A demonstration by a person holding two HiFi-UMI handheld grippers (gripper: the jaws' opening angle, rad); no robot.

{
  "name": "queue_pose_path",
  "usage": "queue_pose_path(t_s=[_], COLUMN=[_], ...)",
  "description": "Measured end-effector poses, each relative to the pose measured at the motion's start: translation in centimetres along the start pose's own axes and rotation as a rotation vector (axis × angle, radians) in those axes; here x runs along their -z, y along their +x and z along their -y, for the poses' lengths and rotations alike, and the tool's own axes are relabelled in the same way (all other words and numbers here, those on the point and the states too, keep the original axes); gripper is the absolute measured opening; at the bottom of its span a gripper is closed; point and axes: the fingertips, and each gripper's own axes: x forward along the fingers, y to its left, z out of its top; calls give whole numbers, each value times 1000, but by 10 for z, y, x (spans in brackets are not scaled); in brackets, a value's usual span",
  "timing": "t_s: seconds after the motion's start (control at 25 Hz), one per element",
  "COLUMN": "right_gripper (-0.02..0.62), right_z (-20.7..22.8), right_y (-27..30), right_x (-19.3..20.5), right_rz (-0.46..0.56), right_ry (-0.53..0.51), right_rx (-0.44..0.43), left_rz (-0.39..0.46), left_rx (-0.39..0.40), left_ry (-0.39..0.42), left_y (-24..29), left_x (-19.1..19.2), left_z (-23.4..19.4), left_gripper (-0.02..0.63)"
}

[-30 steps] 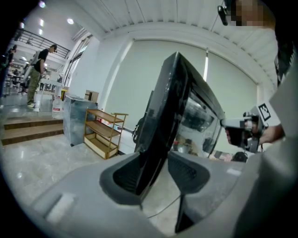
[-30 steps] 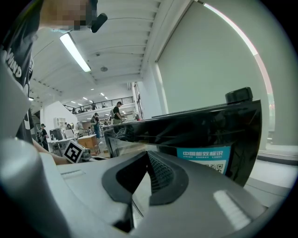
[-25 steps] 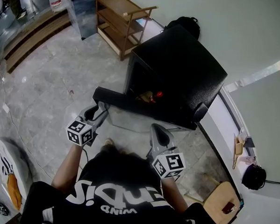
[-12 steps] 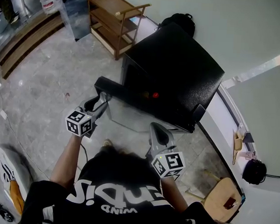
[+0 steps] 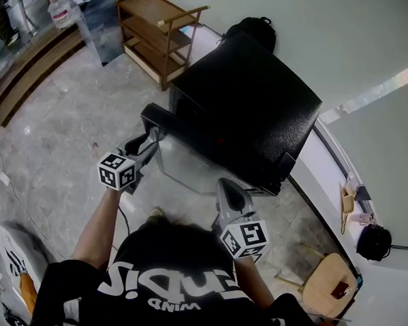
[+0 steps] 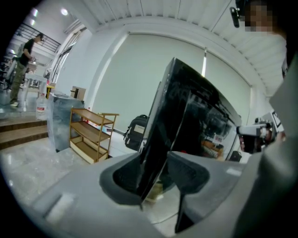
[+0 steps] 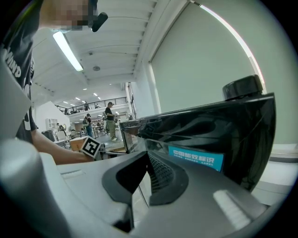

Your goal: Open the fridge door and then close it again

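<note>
The black mini fridge [image 5: 262, 87] stands on the floor by the wall. Its door [image 5: 212, 144] is ajar by a narrow gap. My left gripper [image 5: 150, 141] is shut on the door's free edge at the left end. In the left gripper view the door [image 6: 174, 111] runs up between the two jaws of the left gripper [image 6: 156, 172]. My right gripper [image 5: 224, 187] hovers just in front of the door's outer face with its jaws shut and nothing in them. In the right gripper view the fridge [image 7: 209, 135] fills the space beyond the right gripper [image 7: 145, 162].
A wooden shelf rack [image 5: 156, 30] stands to the fridge's left, with a black backpack [image 5: 255, 25] behind the fridge. A round wooden stool [image 5: 327, 284] is at the lower right, near a black bag [image 5: 372, 241]. Steps [image 5: 32, 61] rise at the far left.
The door has swung nearer the cabinet, and the red item inside is no longer seen. My left gripper went with the door's edge toward the fridge. My right gripper has barely moved.
</note>
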Motion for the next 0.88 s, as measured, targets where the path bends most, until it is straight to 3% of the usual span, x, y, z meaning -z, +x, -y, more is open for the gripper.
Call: queue_pose_path(t_s=[0.48, 0.88], right_gripper=[-2, -2], right_z=[8, 19], right_y=[-2, -6], right_x=[-1, -4], right_rz=[0, 5], right_ry=[16, 16], right_rx=[46, 78], left_rz=[-18, -6], left_rx=[53, 30], left_ry=[10, 1], left_y=[36, 56], left_x=[-15, -22], left_z=[-7, -6], left_gripper=[178, 158])
